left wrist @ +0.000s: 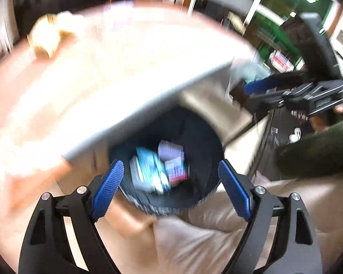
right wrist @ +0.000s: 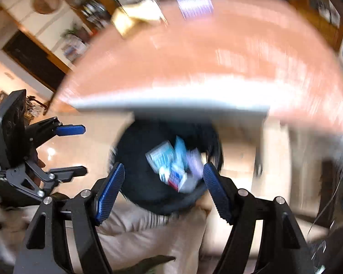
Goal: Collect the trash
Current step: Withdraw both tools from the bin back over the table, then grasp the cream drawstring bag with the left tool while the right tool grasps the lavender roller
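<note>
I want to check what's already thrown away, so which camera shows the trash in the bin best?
The left wrist view: the trash lies unobstructed between the open left claw inside the dark bin, though blurred. The right wrist view shows the same pile, more smeared, its edge beside a pad of the open right claw.

We took this for a home living or dining room. A reddish wooden table (right wrist: 228,52) with a pale edge filled most of both views, a yellowish box (right wrist: 135,18) near its far corner. Wood-framed shelving (right wrist: 89,11) with blurred clutter stood against a white wall, and a round wooden plaque (right wrist: 43,2) hung there. Beige cushions (left wrist: 194,246) lay below, and a dark waste bin (left wrist: 194,137) stood at the table's near edge. Glazed doors (left wrist: 285,22) showed green beyond.
</note>
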Motion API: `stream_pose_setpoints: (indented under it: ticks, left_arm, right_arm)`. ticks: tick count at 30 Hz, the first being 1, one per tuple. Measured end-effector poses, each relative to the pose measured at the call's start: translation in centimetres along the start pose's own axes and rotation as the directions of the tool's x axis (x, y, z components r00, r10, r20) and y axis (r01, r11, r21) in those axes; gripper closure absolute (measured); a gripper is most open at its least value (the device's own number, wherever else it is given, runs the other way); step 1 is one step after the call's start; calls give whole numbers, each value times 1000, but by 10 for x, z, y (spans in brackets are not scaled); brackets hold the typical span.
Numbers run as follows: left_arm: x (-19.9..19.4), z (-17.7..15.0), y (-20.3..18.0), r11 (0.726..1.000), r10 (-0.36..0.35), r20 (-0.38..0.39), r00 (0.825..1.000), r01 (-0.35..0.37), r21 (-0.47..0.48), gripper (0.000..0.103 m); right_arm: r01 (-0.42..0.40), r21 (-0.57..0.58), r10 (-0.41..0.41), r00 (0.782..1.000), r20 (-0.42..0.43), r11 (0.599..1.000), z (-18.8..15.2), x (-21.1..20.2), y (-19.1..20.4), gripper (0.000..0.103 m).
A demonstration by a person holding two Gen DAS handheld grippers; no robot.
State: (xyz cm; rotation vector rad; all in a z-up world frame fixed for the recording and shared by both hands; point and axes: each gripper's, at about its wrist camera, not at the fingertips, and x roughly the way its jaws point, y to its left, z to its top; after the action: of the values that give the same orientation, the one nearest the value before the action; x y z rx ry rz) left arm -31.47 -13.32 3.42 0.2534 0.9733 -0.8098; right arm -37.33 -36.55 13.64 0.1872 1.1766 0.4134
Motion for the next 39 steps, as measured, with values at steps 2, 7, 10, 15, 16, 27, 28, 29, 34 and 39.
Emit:
stream_pose_setpoints:
  ticks: [2,7,10,15,16,27,28,29,34,39]
  left_arm:
    - [-34,20,11,998,63,126,990,-63,-2,1]
    - [-53,76,70,965,260,273,926,-236,-117,1]
    - [-37,105,111,954,292,256,921,-261,-148,1]
    - [12,140,158,960,275,162,948,-261,-99,1]
    - [20,145,165,963,264,146,953,-253,-91,1]
    - [87,176,222,972,236,3,972,-236,-6,1]
    - [92,178,226,973,230,-9,973,-230,-3,1]
    - [97,179,228,975,221,-20,975,-221,3,1]
    - [111,183,235,979,204,-57,977,-204,5,1]
    - [114,181,236,987,158,-60,986,-159,-21,16]
  right_arm:
    - [49,-58,-43,994,98,997,21,-22,13,15]
    - [172,-48,-155,954,257,984,102,-20,6,4]
    - [221,-39,-203,942,268,974,153,5,-8,4]
    - [248,-68,-230,951,208,966,215,55,-29,4]
    - [254,-74,-236,952,193,964,226,66,-33,4]
    - [233,-82,-226,970,88,969,269,125,-57,4]
    - [231,-80,-225,971,85,970,270,127,-58,4]
    - [227,-79,-221,972,81,971,271,130,-58,4]
    - [213,-75,-207,975,77,974,275,137,-62,4]
    - [190,-72,-182,978,104,979,279,136,-61,10]
